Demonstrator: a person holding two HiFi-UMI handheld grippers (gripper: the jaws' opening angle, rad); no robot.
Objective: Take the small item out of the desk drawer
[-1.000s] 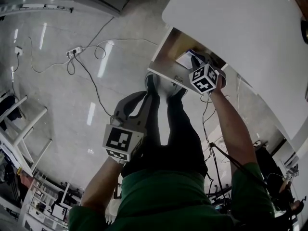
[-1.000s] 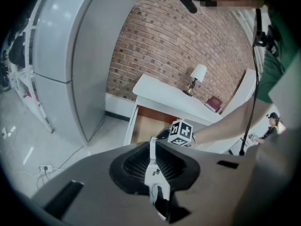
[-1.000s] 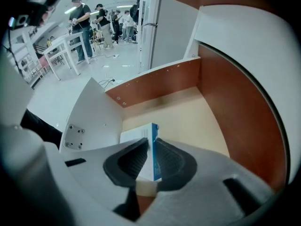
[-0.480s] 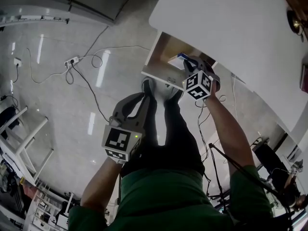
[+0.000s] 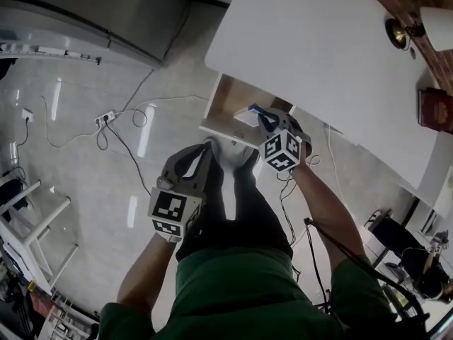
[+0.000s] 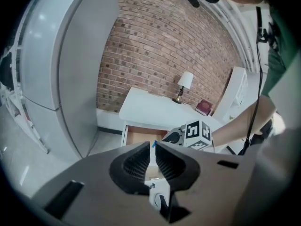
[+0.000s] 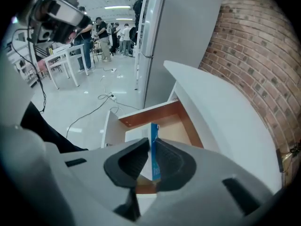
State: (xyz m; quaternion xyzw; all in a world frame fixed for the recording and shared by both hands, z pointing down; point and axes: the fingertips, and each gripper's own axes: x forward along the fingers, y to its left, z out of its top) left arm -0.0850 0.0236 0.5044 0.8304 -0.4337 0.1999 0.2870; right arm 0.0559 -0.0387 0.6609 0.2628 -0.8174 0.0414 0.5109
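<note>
The white desk (image 5: 318, 55) has its wood-lined drawer (image 5: 228, 99) pulled open. My right gripper (image 5: 263, 121) is over the drawer's front right corner, shut on a small blue and white box (image 5: 249, 112). In the right gripper view the box (image 7: 154, 159) stands on edge between the pads, above the drawer (image 7: 150, 113), and the right gripper (image 7: 151, 144) presses on both its faces. My left gripper (image 5: 200, 154) hangs lower, short of the drawer front and over the person's legs. Seen from the left gripper view, the left gripper (image 6: 153, 147) has its jaws together, holding nothing.
The person's legs and shoes (image 5: 233, 158) stand right under the drawer front. Cables and a power strip (image 5: 106, 117) lie on the floor to the left. A grey fridge (image 5: 106, 13) stands at the far left. A lamp (image 5: 396, 30) and a red book (image 5: 433, 108) sit on the desk.
The right gripper has drawn back slightly from inside the drawer with the box between its jaws. The left gripper has hardly moved. The head view has shifted, showing more of the desk.
</note>
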